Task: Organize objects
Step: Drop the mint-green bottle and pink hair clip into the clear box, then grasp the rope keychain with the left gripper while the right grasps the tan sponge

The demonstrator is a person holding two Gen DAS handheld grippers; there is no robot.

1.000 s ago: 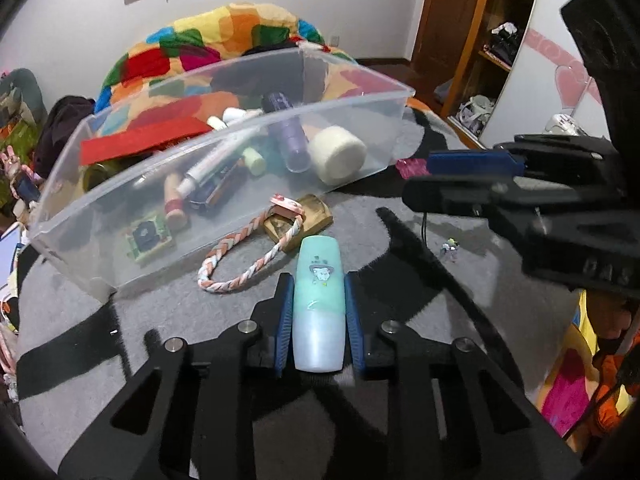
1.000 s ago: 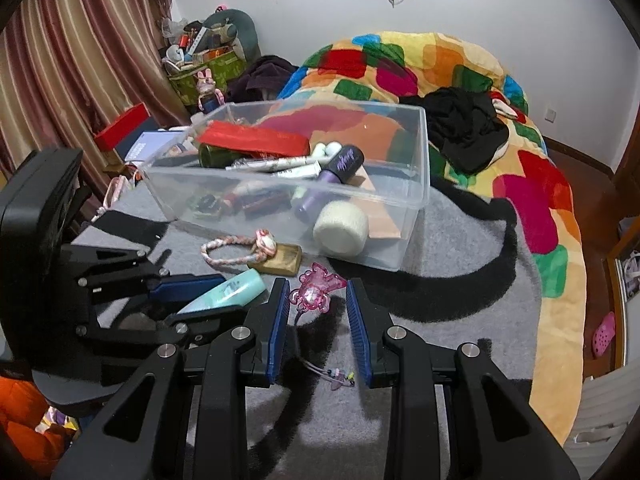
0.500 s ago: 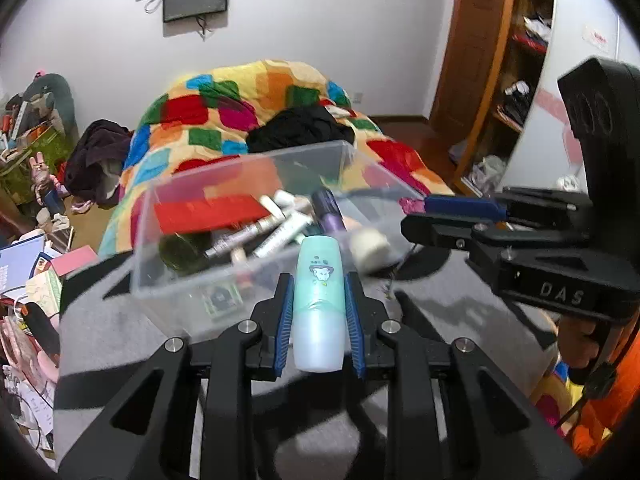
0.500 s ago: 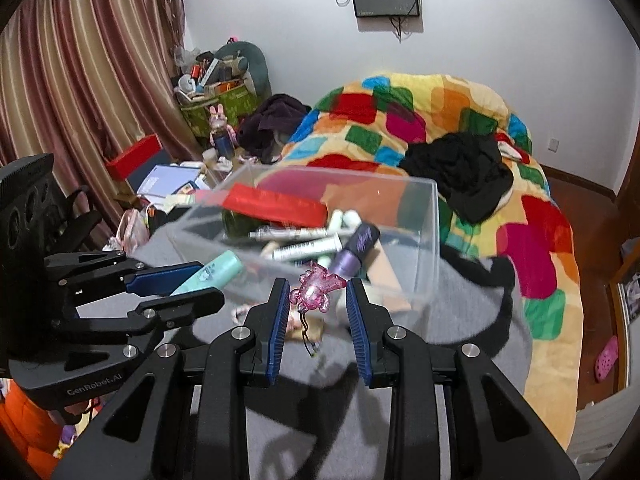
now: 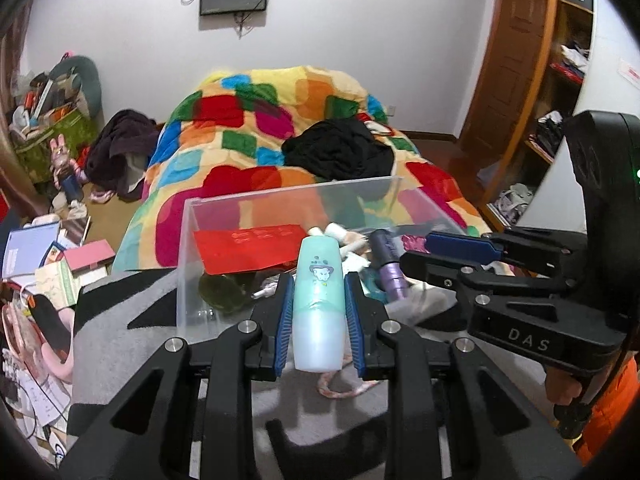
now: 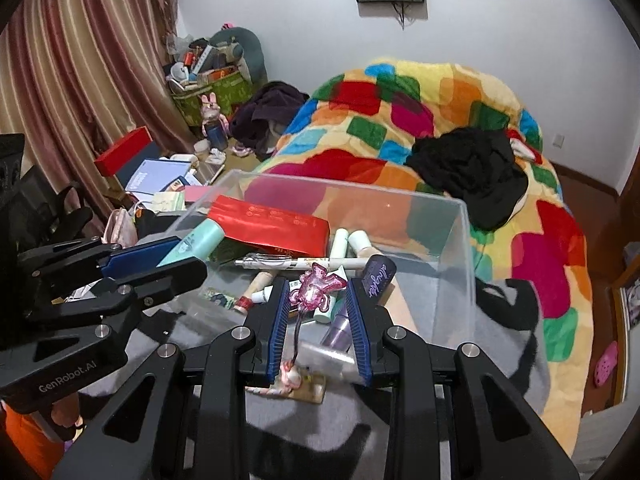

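Observation:
My left gripper (image 5: 319,280) is shut on a mint green tube (image 5: 319,300) with a cartoon figure, held in the air above the near edge of a clear plastic bin (image 5: 192,248). My right gripper (image 6: 318,286) is shut on a pink charm (image 6: 316,286) with a cord hanging down, held above the same bin (image 6: 466,248). The bin holds a red packet (image 6: 276,228), a purple tube (image 6: 378,276), pens and small bottles. Each gripper shows in the other's view: the left gripper (image 6: 176,256) and the right gripper (image 5: 448,250).
The bin stands on a grey and black blanket (image 5: 120,344). A braided loop (image 5: 340,388) and a gold tag (image 6: 308,390) lie on it near the bin. A bed with a colourful quilt (image 5: 280,120) is behind. Books and clutter (image 5: 48,248) are at the left.
Both grippers have lifted their objects off the blanket and now hold them higher, over the bin. The views have tilted up toward the bed and wall.

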